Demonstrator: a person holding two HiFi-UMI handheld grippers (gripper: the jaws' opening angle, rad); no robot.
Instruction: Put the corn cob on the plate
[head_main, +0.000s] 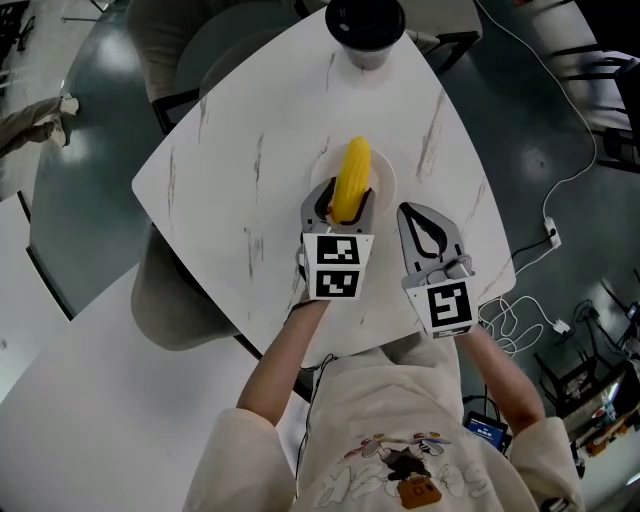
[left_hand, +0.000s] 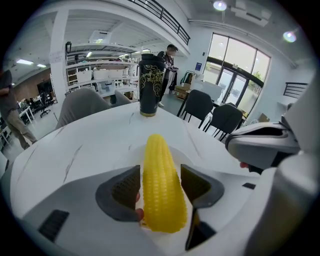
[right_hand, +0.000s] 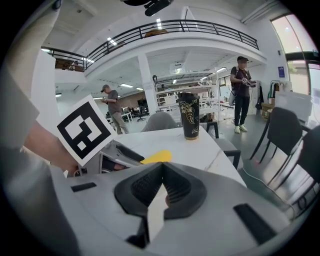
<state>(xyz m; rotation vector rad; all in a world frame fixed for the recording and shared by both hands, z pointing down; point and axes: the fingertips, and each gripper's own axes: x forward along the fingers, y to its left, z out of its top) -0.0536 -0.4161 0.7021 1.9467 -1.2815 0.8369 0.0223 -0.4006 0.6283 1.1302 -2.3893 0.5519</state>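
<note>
Plainly the left gripper (head_main: 346, 200) is clamped on the cob (head_main: 352, 170), held over the plate (head_main: 386, 177), so placing is in hand: lower, then release, while the right gripper (head_main: 410, 215), closed on nothing, sits at its 3 o'clock.

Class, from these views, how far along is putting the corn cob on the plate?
Done: the corn cob is over the plate. In hand: the left gripper is shut on the cob; whether it touches the plate is unclear. Left: open the jaws and withdraw. The right gripper is shut and empty beside it.
</note>
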